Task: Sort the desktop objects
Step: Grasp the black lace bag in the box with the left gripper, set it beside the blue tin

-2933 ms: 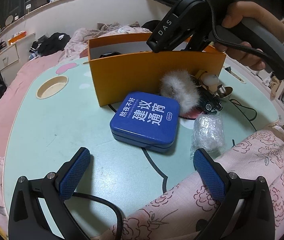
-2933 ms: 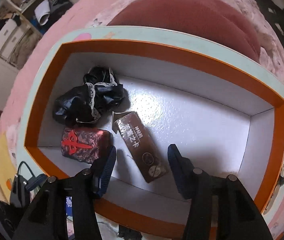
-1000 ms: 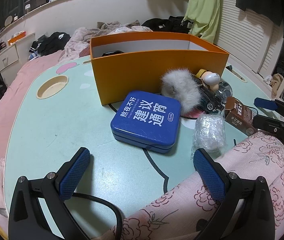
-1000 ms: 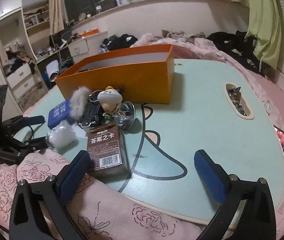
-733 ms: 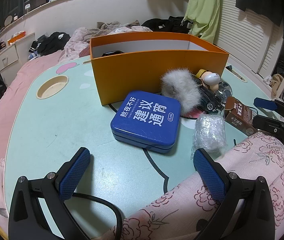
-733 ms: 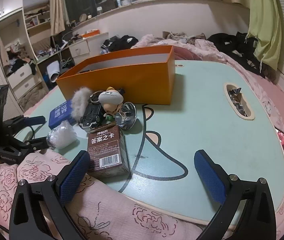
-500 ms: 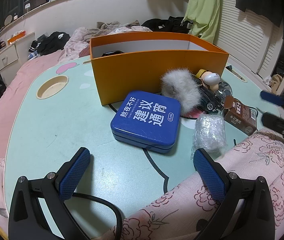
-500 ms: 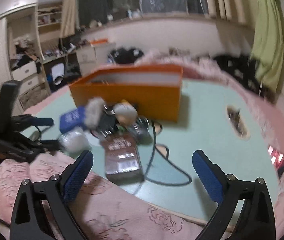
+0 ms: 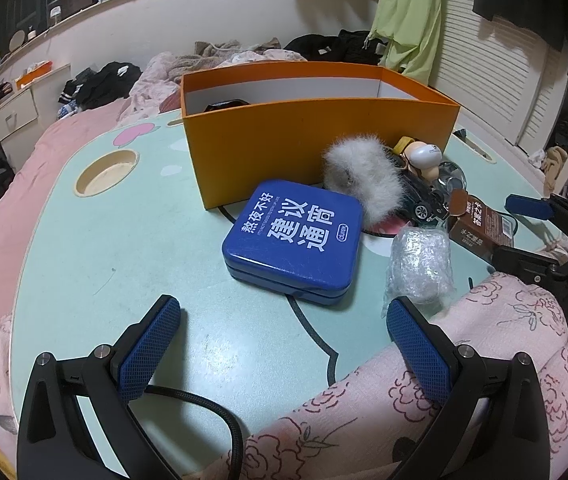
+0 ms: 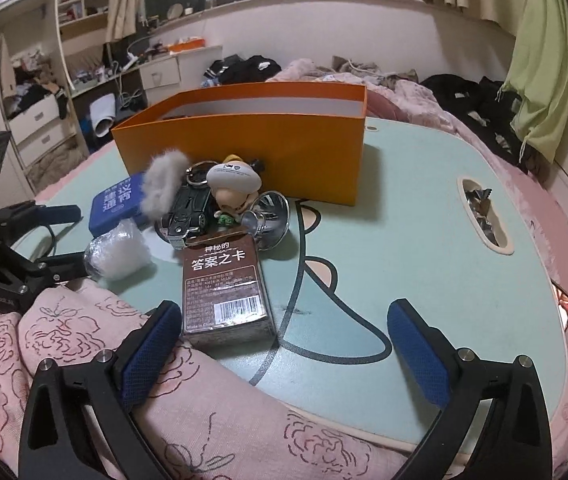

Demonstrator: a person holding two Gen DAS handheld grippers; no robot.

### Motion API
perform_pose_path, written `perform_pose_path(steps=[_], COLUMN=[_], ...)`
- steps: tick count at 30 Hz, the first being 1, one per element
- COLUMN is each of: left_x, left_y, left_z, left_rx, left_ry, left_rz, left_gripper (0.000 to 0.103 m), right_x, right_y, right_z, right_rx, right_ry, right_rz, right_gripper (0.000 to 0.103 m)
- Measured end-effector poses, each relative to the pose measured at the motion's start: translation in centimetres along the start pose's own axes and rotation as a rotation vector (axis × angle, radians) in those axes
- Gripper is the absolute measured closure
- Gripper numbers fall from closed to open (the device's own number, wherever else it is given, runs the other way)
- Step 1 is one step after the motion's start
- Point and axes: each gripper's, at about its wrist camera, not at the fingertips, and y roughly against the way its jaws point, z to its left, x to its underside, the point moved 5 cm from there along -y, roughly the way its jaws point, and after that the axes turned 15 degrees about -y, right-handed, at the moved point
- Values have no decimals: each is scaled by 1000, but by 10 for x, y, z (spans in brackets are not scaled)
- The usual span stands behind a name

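My left gripper (image 9: 284, 340) is open and low over the mint table (image 9: 124, 264), with a blue tin (image 9: 296, 236) ahead of its fingers. Behind the tin stands an orange box (image 9: 316, 136), open on top. A grey fur pompom (image 9: 360, 176), a toy car (image 9: 424, 200), a doll figure (image 9: 424, 156) and a plastic-wrapped ball (image 9: 420, 264) lie nearby. My right gripper (image 10: 284, 340) is open at the table's near edge. A brown card box (image 10: 224, 284) lies just inside its left finger (image 10: 152, 344), apart from it. The doll (image 10: 234, 188) and toy car (image 10: 188, 216) lie beyond.
A shiny metal cone (image 10: 270, 220) lies beside the doll. Pink floral fabric (image 10: 84, 328) covers the near edge under both grippers. The table has a round cup hole (image 9: 106, 172) and a slot holding foil wrappers (image 10: 484, 212). The other gripper (image 9: 544, 232) shows at the right.
The right gripper has left its place above the orange box's inside and now sits low at the table's near edge, after a brief shake. The left gripper has not moved.
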Motion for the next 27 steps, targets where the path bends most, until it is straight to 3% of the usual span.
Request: perform_pose_path(steps=[7,12,14,17,21,24,27], left_x=[-11,-66,-85,-119,-149,-156,-154], left_y=[32,47,43,23,-18,-45,-75], left_z=[16,44,54,66,64,54,52], left_rx=[-38,7,24,-13,-21,-24,-74], left_ry=[54,124,131,89,-46,-132,-172], left_rz=[-81,-100,-83,-19,119,221,331], left_gripper=[3,34,53,67,67,67,67], right_x=[1,0,1,1,1,1,0], right_y=[-1,-1,-1,-1,-1,-1,-2], right_z=[-2,-3,-3,-2,-2,-2,-2], right_rx=[-5,-6,-7,-7,-8,-9,-10], right_ry=[-3,-3,-4,-4,-5,-6,-6], right_rz=[-3,-3,-3,-4,-4,-5,-5], right_gripper=[0,0,0,0,0,0,0])
